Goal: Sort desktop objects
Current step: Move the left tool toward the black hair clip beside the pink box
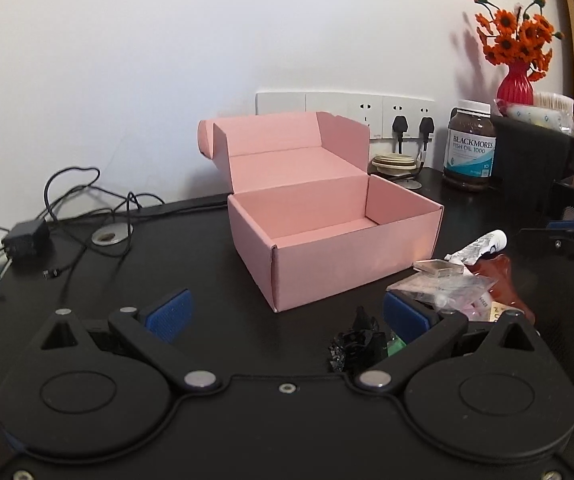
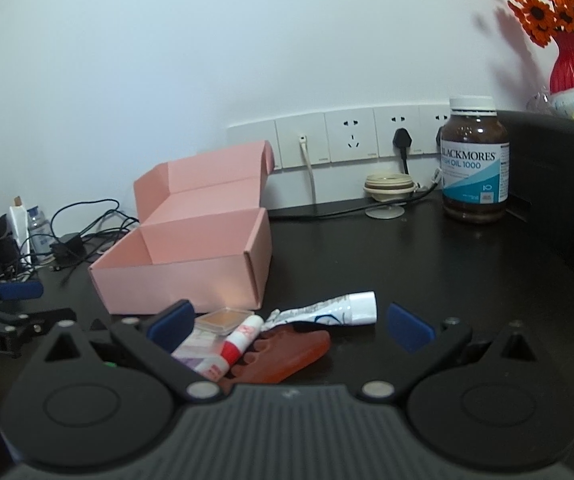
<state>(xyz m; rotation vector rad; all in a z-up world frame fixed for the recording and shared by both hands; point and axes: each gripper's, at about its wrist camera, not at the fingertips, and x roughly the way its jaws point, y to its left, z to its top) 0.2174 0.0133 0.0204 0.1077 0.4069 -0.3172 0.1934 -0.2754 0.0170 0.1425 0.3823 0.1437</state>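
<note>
An open, empty pink cardboard box (image 1: 335,240) stands mid-desk with its lid flipped back. My left gripper (image 1: 287,314) hovers open in front of it, holding nothing. To its right lies a pile: a clear small case (image 1: 439,268), a plastic packet (image 1: 447,292), a squeezed white tube (image 1: 481,246) and a crumpled black scrap (image 1: 355,344). My right gripper (image 2: 289,324) is open over that pile, nothing gripped. Between its fingers lie a red-and-white glue stick (image 2: 241,340), the tube (image 2: 335,310), an orange-red rubbery piece (image 2: 291,356) and the case (image 2: 223,318). The box (image 2: 183,276) is just behind.
A brown Blackmores fish oil bottle (image 2: 475,160) stands at the back right beside a black block (image 2: 559,168). A red vase of orange flowers (image 1: 515,84) sits on the block. Wall sockets (image 2: 351,140), a beige suction cup (image 2: 387,192), and cables with a charger (image 1: 27,240) line the back and left.
</note>
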